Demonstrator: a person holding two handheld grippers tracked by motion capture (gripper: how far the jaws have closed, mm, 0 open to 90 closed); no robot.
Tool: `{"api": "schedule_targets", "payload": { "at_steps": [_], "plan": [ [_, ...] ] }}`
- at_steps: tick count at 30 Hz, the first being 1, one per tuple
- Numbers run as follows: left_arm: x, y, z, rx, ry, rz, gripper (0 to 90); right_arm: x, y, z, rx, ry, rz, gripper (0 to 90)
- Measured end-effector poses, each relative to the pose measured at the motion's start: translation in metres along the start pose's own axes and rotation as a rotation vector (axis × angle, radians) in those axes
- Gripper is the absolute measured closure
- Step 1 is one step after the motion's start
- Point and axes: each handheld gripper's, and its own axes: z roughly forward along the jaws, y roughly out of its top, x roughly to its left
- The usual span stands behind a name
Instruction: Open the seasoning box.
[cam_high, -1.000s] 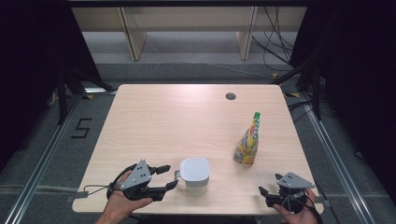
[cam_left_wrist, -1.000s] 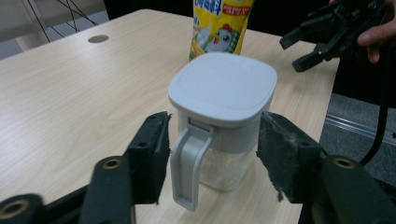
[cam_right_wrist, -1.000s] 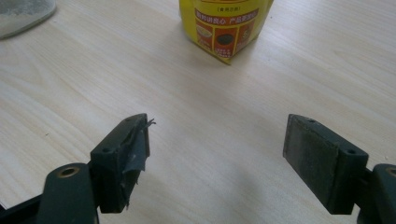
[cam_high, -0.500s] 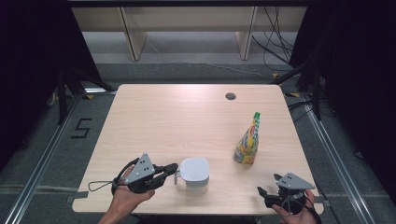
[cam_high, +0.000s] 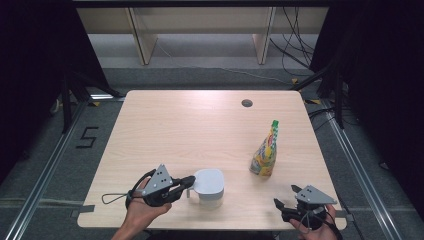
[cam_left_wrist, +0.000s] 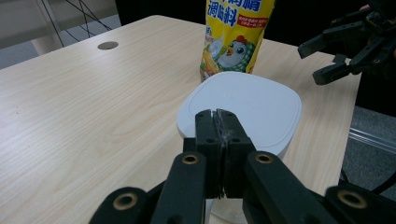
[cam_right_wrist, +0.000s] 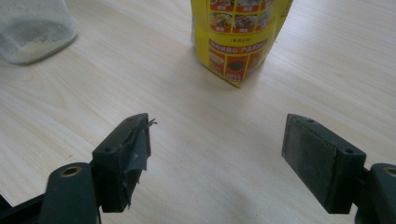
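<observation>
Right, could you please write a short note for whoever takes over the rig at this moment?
Left gripper: shut, tips at the near edge of the white-lidded container; I cannot tell if anything is pinched.
Right gripper: open, empty, by the table's near right corner.
Things: the container stands near the front edge; the yellow seasoning pouch stands upright, apart from it.
Done: lid on, pouch untouched.
Left: probably opening the container, then the pouch.

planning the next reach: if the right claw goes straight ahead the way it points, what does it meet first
Probably the yellow seasoning pouch. In the right gripper view it stands straight ahead of the open right claw, with bare table between them. The jar lies off to the left of that line. The depth is hard to judge.
</observation>
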Motion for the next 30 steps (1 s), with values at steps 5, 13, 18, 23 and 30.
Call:
{"api": "schedule_targets", "payload": {
  "at_steps": [5,13,18,23,30],
  "plan": [
    [0.001,-0.002,0.001,-0.015,0.003,0.003,87.5,0.009,0.008,-0.003,-0.106,0.069,-0.01,43.3],
    [0.001,-0.004,0.001,-0.031,0.002,-0.023,87.4,0.038,0.027,0.007,-0.204,0.164,-0.071,57.6],
    [0.001,-0.004,0.001,-0.033,0.002,-0.01,87.2,0.053,0.036,0.013,-0.234,0.197,-0.126,66.6],
    [0.0,-0.005,0.001,-0.037,-0.002,-0.02,87.2,0.059,0.042,0.015,-0.257,0.222,-0.152,71.4],
    [-0.001,-0.006,0.001,-0.048,0.005,-0.038,87.5,0.066,0.048,0.021,-0.248,0.255,-0.179,76.1]
  ]
}}
